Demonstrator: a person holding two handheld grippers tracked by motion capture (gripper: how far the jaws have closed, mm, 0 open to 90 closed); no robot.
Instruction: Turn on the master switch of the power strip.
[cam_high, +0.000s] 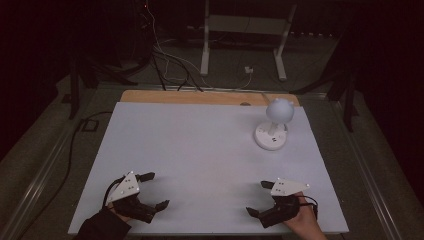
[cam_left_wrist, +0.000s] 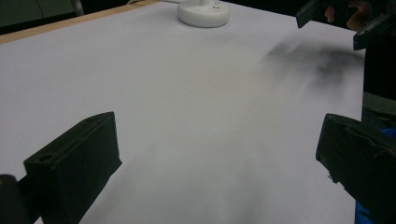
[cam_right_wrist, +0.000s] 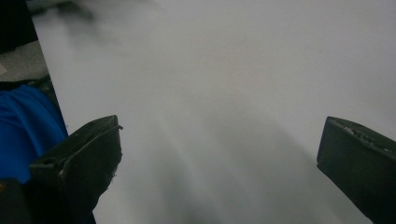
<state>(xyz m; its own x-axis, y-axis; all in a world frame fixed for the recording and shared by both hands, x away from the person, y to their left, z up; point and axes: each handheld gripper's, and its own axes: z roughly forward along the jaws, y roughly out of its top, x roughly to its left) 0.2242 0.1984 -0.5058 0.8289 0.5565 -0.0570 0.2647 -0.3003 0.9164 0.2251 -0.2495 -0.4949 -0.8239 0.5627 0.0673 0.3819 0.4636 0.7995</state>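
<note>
White worktop lying open between both near corners; a lamp standing far right, blocking passage only there.

table top: plain white, no pattern
table edge: light brown wood along the far side
lamp: white all over, round head and round base
left gripper: black jaws, grey plate on top with tiny white dots
right gripper: black jaws, grey plate on top
cloth: bright blue, beside the table in the right gripper view
floor: dull grey
stand: white legs, far behind the table
cords: black and white on the floor
</note>
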